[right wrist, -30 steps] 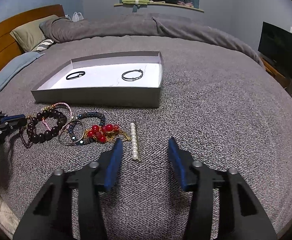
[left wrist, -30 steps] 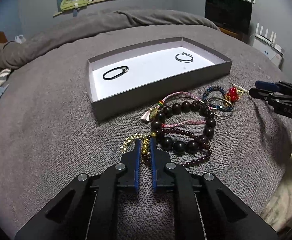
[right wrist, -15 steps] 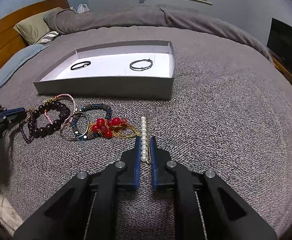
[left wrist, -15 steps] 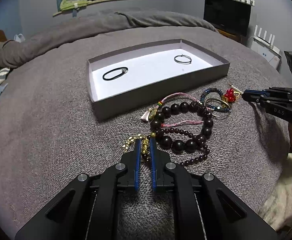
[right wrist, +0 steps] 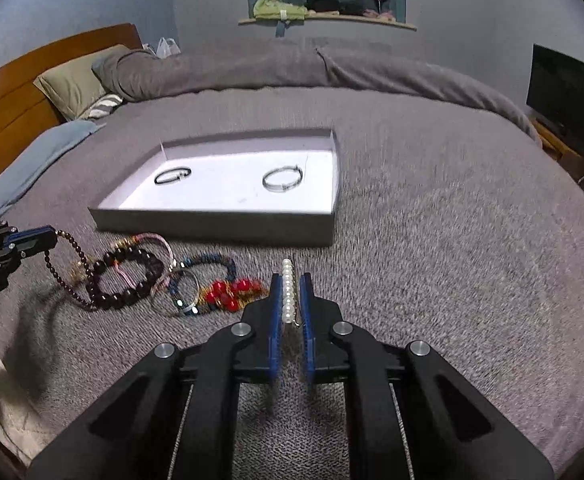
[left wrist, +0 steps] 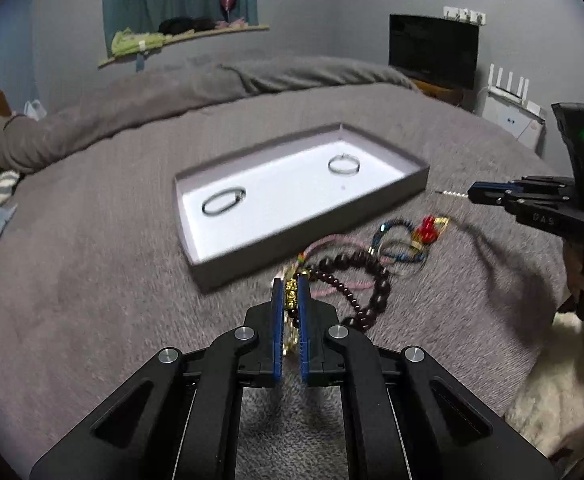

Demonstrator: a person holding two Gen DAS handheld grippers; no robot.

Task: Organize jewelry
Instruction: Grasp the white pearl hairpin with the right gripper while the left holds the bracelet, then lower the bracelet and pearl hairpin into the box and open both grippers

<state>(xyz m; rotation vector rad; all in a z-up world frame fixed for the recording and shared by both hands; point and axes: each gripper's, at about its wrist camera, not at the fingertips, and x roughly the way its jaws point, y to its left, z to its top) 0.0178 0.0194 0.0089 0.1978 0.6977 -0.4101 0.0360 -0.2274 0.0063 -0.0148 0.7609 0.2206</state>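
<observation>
Both grippers grip jewelry above the grey bed.
Left gripper (left wrist: 290, 296) pinches a gold-beaded strand (left wrist: 290, 294); right gripper (right wrist: 290, 296) clamps a white pearl strand (right wrist: 288, 292), tray (right wrist: 219, 224) at 11 o'clock.

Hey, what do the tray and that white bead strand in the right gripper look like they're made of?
Tray: likely cardboard, matte grey walls, thin straight folded edges, white floor. White bead strand: glossy round beads with highlights, pearl or imitation; cannot tell which.
</observation>
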